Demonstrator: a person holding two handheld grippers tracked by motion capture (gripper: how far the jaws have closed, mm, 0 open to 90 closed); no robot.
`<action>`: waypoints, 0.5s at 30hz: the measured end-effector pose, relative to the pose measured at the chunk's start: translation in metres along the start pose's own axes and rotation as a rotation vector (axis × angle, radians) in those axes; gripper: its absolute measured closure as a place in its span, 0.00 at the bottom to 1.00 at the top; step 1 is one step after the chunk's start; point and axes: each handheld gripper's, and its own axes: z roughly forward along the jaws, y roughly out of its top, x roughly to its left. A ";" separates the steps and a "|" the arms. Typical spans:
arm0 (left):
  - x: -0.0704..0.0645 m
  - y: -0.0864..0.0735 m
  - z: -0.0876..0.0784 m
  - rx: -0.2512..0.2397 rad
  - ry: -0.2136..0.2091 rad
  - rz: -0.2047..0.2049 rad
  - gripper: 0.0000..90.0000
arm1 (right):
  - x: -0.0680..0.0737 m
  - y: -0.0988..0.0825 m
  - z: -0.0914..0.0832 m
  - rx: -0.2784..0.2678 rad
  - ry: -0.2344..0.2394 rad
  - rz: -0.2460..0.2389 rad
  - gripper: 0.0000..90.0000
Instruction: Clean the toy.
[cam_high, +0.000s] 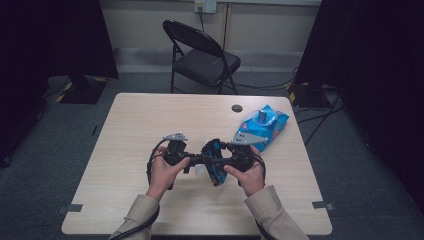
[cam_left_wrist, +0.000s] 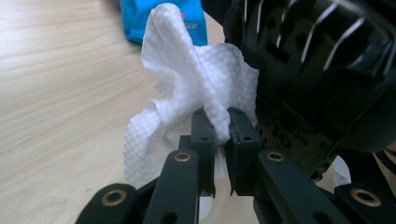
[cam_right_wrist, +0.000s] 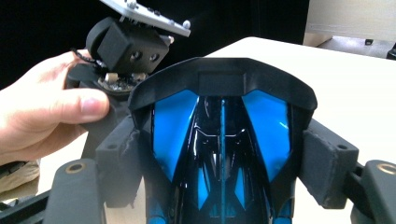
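Note:
A blue and black toy car (cam_right_wrist: 222, 140) sits between the pads (cam_right_wrist: 327, 168) of my right gripper (cam_right_wrist: 224, 163), which is shut on its sides. In the high view the car (cam_high: 215, 161) is held just above the table's middle by the right gripper (cam_high: 227, 159). My left gripper (cam_left_wrist: 220, 123) is shut on a crumpled white wipe (cam_left_wrist: 187, 84), pinched between its fingertips and lying against the car's dark body (cam_left_wrist: 317, 70). From above, the left gripper (cam_high: 192, 161) points right towards the car, and a bit of the wipe (cam_high: 200, 170) shows beneath it.
A blue wipe packet (cam_high: 262, 127) lies at the right rear of the wooden table (cam_high: 150, 115), with a small dark disc (cam_high: 237, 108) beside it. A black folding chair (cam_high: 202, 55) stands beyond the far edge. Dark stands and cables flank the table.

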 end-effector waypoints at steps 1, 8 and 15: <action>0.000 -0.001 0.001 0.004 -0.001 0.002 0.92 | 0.000 0.000 0.000 0.001 -0.001 0.002 0.28; -0.002 -0.009 0.009 0.023 -0.014 -0.005 0.92 | -0.003 0.000 -0.002 0.000 -0.011 0.003 0.28; -0.004 -0.019 0.018 0.049 -0.025 -0.007 0.92 | -0.004 0.000 -0.003 -0.003 -0.014 0.006 0.28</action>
